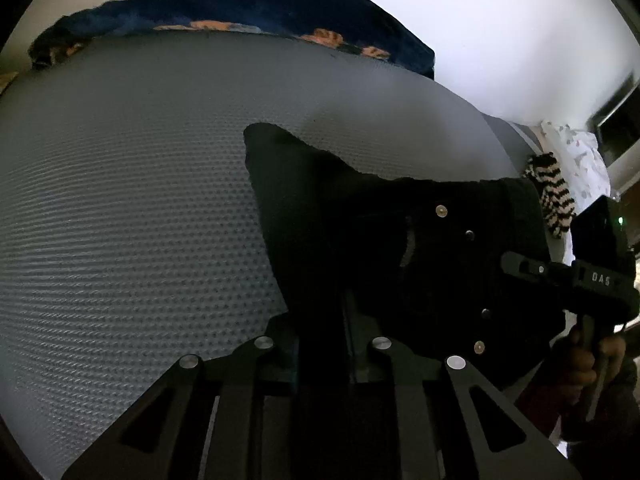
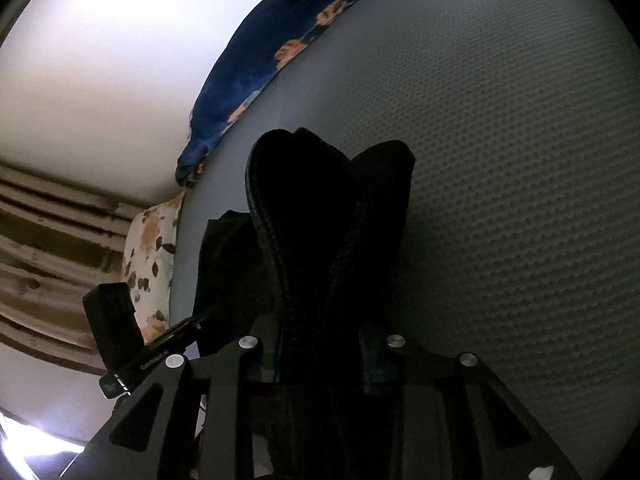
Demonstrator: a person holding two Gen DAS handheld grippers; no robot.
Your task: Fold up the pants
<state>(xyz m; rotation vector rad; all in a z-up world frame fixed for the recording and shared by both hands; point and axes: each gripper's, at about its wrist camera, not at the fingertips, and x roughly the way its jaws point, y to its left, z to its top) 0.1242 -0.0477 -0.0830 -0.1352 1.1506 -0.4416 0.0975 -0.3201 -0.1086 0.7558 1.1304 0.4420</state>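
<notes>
Both the left gripper (image 1: 320, 320) and right gripper (image 2: 320, 344) pinch black pants (image 1: 380, 240) above a grey dimpled mattress (image 1: 120, 200), a blue floral blanket (image 1: 240, 4) bunched beyond.

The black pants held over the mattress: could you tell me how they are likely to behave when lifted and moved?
The black pants will probably flop: the cloth bulges and folds above the right tongs. They look fairly thick, with a ribbed band and metal rivets, so likely weighty for cloth. The dimpled grey mattress may drag on them when pushed.
</notes>
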